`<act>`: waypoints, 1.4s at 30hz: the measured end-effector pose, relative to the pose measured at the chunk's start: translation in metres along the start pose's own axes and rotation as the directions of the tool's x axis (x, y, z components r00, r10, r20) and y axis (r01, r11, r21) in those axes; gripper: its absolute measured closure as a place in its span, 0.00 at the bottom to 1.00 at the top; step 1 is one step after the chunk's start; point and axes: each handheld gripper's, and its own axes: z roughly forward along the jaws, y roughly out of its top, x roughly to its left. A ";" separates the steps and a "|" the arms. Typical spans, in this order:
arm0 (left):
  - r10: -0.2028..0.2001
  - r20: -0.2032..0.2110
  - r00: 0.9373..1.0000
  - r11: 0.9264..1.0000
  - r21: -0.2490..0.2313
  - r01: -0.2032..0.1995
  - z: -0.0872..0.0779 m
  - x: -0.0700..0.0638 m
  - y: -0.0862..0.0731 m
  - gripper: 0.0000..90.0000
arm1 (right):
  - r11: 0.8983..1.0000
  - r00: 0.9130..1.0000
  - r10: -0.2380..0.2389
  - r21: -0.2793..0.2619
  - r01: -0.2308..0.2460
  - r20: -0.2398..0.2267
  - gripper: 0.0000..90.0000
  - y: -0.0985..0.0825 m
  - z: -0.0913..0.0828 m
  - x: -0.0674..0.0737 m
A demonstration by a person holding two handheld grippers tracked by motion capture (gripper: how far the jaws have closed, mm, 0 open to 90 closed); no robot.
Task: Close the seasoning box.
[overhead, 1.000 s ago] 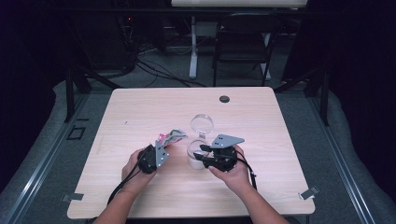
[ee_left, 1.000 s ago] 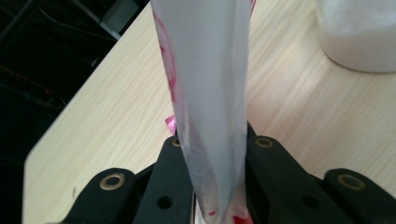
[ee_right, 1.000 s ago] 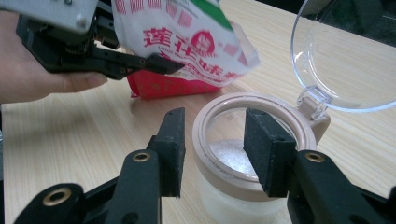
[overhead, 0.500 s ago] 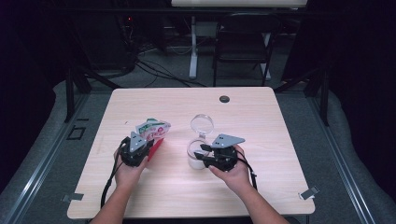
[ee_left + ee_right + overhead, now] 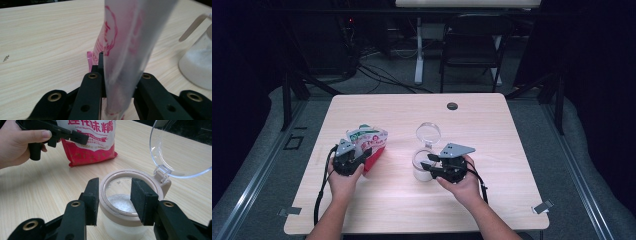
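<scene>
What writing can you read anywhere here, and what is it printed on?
"莲花味精": large red characters on the red and white bag, tops cut off, so the first two are unsure.
Small Latin line beneath: too blurred to read.
Red print on the bag in the left gripper view: unreadable.
Jar: no writing.

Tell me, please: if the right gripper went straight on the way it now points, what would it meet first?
The right gripper already has the jar between its jaws, so going on it would most likely press further onto the jar. Beyond that lies the red bag, though depth is hard to judge.
</scene>
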 end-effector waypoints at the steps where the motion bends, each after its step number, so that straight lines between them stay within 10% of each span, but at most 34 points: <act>1: -0.018 0.003 1.000 1.000 -0.005 0.018 -0.001 0.002 0.000 0.89 | 1.000 1.000 0.001 0.001 -0.001 -0.001 0.65 0.000 0.000 0.000; 14: -0.074 0.023 0.997 0.992 -0.104 0.076 -0.021 0.008 0.006 0.96 | 1.000 1.000 0.002 0.001 -0.002 0.001 0.64 -0.001 0.000 0.000; 25: -0.096 -0.047 0.994 0.985 -0.151 0.088 -0.040 0.016 0.013 1.00 | 1.000 1.000 0.006 -0.002 -0.006 0.005 0.64 -0.001 0.000 -0.001; 31: -0.126 -0.142 0.982 0.977 -0.189 0.098 -0.064 0.034 0.012 1.00 | 1.000 1.000 0.015 -0.011 -0.015 0.009 0.64 0.000 -0.002 -0.004; 42: -0.122 -0.274 0.954 0.985 -0.155 0.082 -0.081 0.056 0.004 1.00 | 1.000 1.000 0.027 -0.009 -0.027 -0.001 0.64 0.005 -0.003 -0.011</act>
